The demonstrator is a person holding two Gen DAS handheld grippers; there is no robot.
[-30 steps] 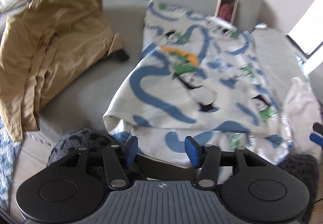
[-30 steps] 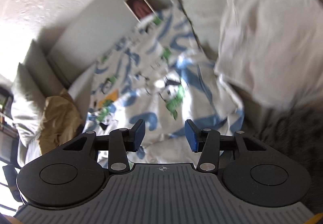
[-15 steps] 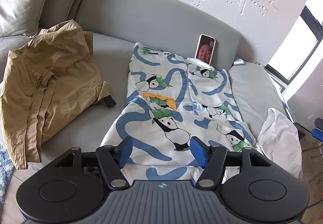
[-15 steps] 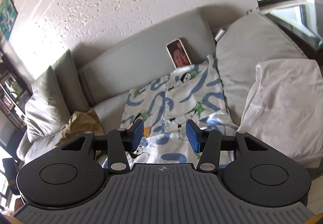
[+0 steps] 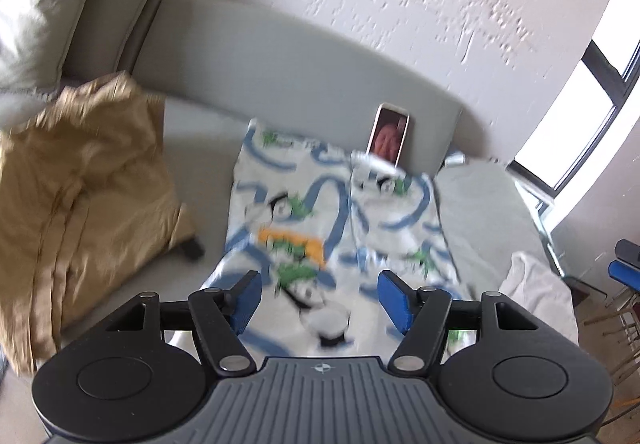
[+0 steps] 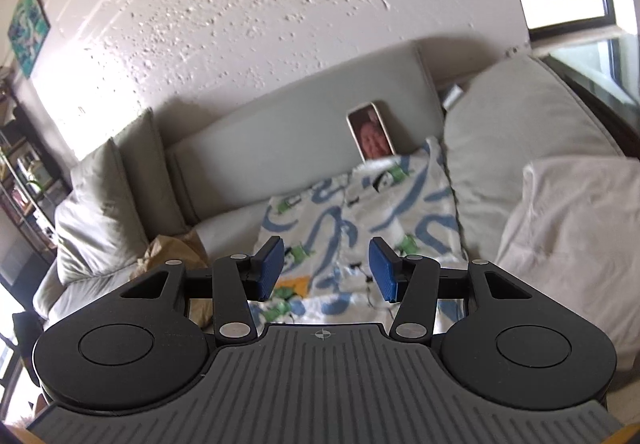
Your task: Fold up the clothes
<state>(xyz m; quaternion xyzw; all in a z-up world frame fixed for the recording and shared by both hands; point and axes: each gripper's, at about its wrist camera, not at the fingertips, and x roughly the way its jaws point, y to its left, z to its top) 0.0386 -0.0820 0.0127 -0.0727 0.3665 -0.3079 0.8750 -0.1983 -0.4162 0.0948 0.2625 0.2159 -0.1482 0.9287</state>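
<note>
White fabric printed with blue swirls and green-and-black pandas, a garment [image 5: 336, 228] of what looks like thin, smooth cloth, lies spread on the grey sofa seat [image 5: 200, 244]. Its long axis runs from the sofa's front edge back to the backrest. The far end meets a white-cased phone [image 5: 389, 134] leaning upright against the backrest. Whether this spread shape is an unfolded garment or one already partly folded, the views do not settle; the left wrist view is blurred.

Left gripper [image 5: 320, 298]: jaws stand apart, nothing between the blue pads. It hangs above the near end of the garment, roughly over its middle line, looking forward along the long axis.

Right gripper [image 6: 326, 270]: jaws likewise apart and empty. It also sits at the near end, with the garment running away ahead of it and slightly to its right. Both tools are clear of the cloth; neither touches it.

Judgement: both grippers stand at the same short end, so the near hem is the edge within reach of either; the far end by the phone is well apart from both.

Other items: a tan crumpled garment [image 5: 76, 180] lies to the left, apart from the printed one. A white cloth [image 5: 536, 296] lies to the right, near the printed garment's edge.
</note>
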